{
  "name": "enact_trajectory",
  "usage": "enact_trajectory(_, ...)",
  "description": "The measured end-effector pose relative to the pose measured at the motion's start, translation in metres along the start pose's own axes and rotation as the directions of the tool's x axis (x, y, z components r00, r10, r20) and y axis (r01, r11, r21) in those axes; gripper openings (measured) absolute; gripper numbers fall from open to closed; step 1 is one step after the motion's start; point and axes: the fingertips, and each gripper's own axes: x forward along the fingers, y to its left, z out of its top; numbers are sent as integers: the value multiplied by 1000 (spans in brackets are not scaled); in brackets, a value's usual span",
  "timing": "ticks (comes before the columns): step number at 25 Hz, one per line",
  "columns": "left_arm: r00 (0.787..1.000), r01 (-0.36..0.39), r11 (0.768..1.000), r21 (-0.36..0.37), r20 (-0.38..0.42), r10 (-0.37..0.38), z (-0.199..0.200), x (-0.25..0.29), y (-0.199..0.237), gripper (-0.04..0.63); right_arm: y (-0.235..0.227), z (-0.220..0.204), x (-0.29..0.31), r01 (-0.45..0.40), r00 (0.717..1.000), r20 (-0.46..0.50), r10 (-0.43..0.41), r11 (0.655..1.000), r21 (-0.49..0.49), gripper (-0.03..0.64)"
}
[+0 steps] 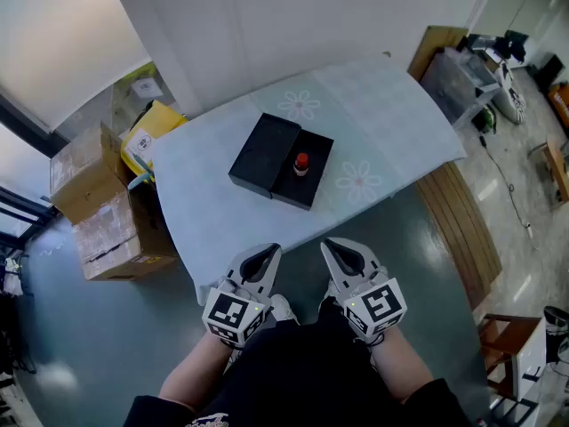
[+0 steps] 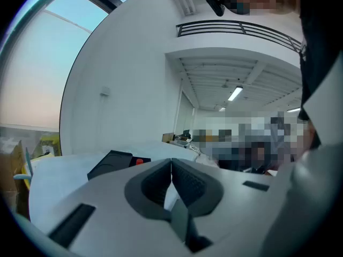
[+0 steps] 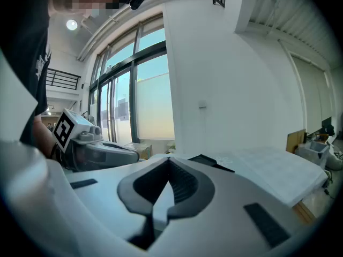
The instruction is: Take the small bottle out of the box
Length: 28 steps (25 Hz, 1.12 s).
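A black box (image 1: 304, 171) lies open in the middle of the table, its lid (image 1: 264, 155) resting against its left side. Inside the box stands a small bottle (image 1: 301, 164) with a red cap. Both grippers hang side by side at the table's near edge, well short of the box. My left gripper (image 1: 268, 254) is shut with nothing in it, and my right gripper (image 1: 334, 248) is shut and empty too. In the left gripper view the box (image 2: 110, 163) and red cap (image 2: 140, 161) show low beyond the jaws. The right gripper view catches only the box's edge (image 3: 210, 160).
The table (image 1: 396, 123) wears a pale cloth with flower prints. Cardboard boxes (image 1: 105, 210) and a yellow package (image 1: 149, 130) stand on the floor to its left. A wooden bench (image 1: 458, 229) runs along its right side, with clutter and a plastic bin (image 1: 458, 82) behind.
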Motion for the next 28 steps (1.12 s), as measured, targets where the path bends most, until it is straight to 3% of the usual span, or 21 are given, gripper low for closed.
enact_trajectory(19,1000,-3,1000,15,-5,3,2,7,-7,28,-11,1,-6,-3,1000,18,2,999,33,23)
enact_trajectory(28,999,-45,999,12,8,45,11,25,-12,28,-40,10,-6,-28,999,32,27,999,19,23)
